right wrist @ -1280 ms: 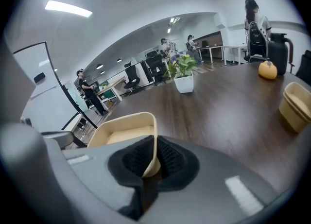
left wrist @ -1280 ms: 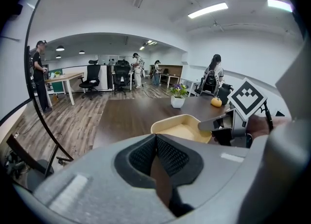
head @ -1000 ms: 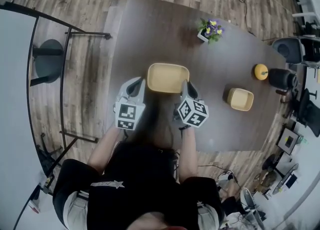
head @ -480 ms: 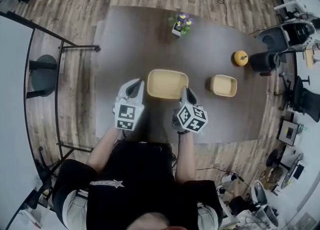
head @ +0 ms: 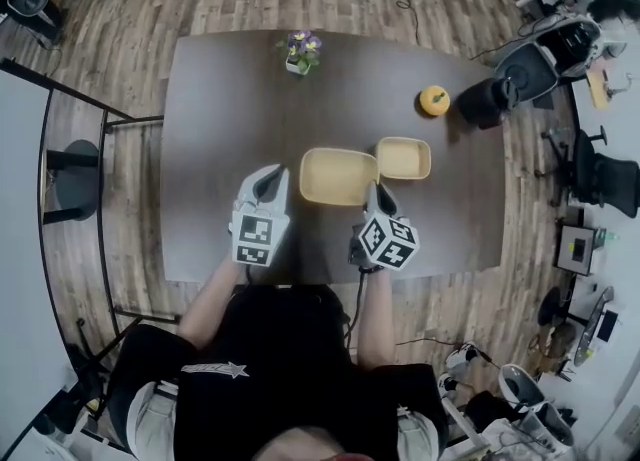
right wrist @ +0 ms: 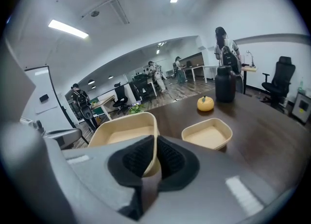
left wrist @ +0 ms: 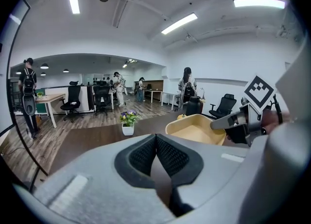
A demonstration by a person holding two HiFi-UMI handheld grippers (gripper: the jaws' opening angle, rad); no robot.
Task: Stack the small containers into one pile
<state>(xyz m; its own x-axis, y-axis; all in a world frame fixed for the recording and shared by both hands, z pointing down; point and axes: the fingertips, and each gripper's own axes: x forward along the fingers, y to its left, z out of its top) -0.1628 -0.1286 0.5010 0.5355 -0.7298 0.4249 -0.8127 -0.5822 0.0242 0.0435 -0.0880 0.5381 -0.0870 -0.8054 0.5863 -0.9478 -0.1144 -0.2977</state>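
My right gripper [head: 371, 189] is shut on the near rim of a large beige container [head: 338, 175]; its pads [right wrist: 167, 157] pinch the wall in the right gripper view. A smaller beige container [head: 404, 158] rests on the dark table [head: 220, 129] just right of it, and their rims meet in the head view. It also lies low and to the right, empty, as the smaller container [right wrist: 206, 134] in the right gripper view. My left gripper [head: 272, 177] is left of the large container, apart from it, shut with nothing between its pads [left wrist: 167, 155].
An orange pumpkin-shaped object [head: 434, 101] and a black jug [head: 483, 102] stand at the table's far right. A small flower pot [head: 300, 52] sits at the far edge. Office chairs [head: 600, 174] stand right of the table, and a metal frame [head: 100, 149] left of it.
Both grippers have travelled right across the table. The large container went with the right gripper, from well left of the small container to right beside it.
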